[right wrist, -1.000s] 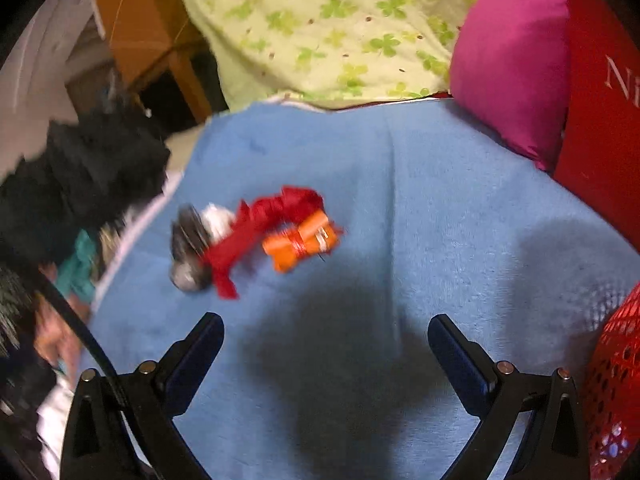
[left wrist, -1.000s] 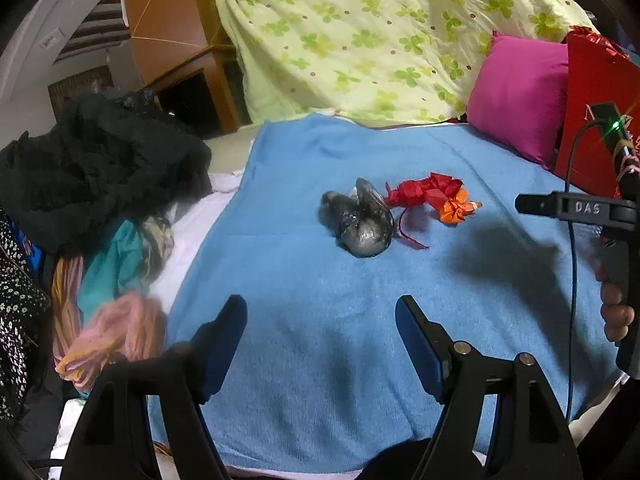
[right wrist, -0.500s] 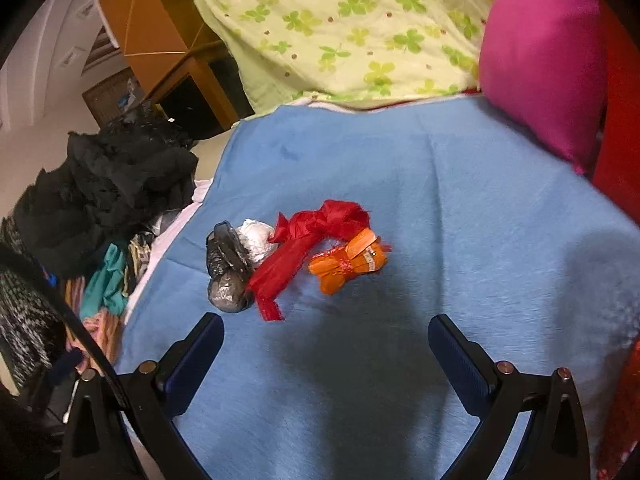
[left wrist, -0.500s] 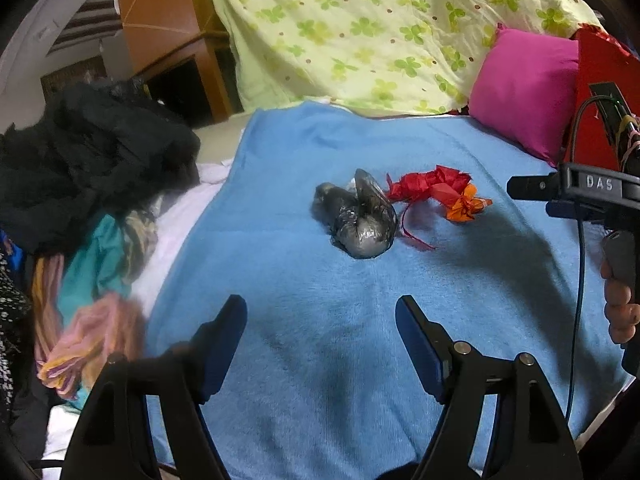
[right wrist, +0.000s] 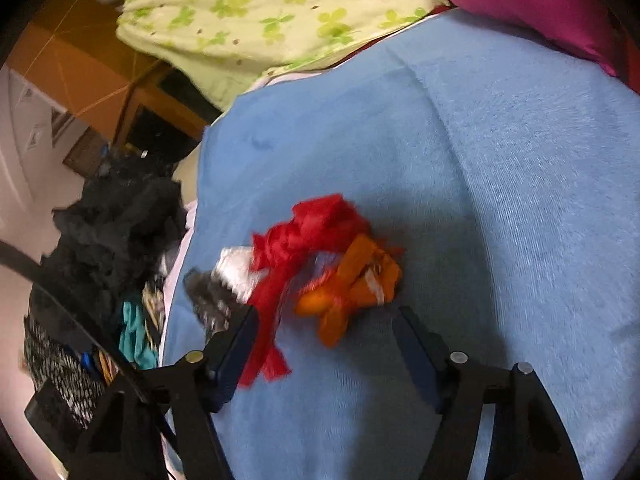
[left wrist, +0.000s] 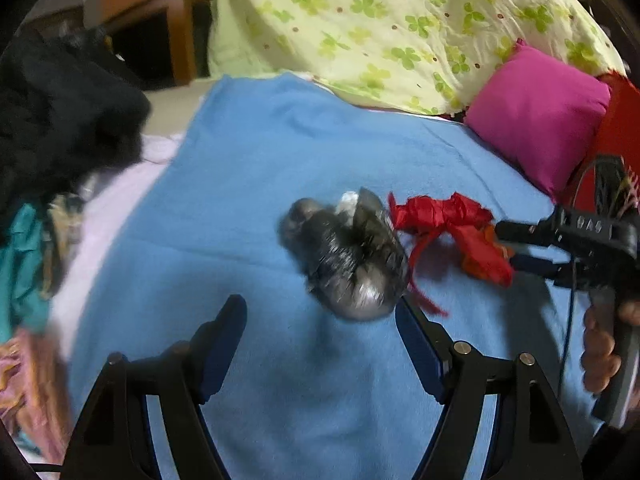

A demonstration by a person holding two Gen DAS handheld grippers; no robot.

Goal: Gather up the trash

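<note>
**On the bed, closing in on the trash**

On the blue blanket lie the silver wrapper, red ribbon and orange wrapper. My left gripper stays wide and empty; the right gripper, just narrowing, straddles the orange wrapper, so I centre before squeezing.

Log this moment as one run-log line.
stage: approaching trash | left gripper: open, near silver wrapper | right gripper: jaws closing, open around orange wrapper, beside red ribbon | surface: blue blanket

Both hand-held grippers nearer the trash; right hand-held gripper jaws narrower, just closing, orange wrapper between.
</note>
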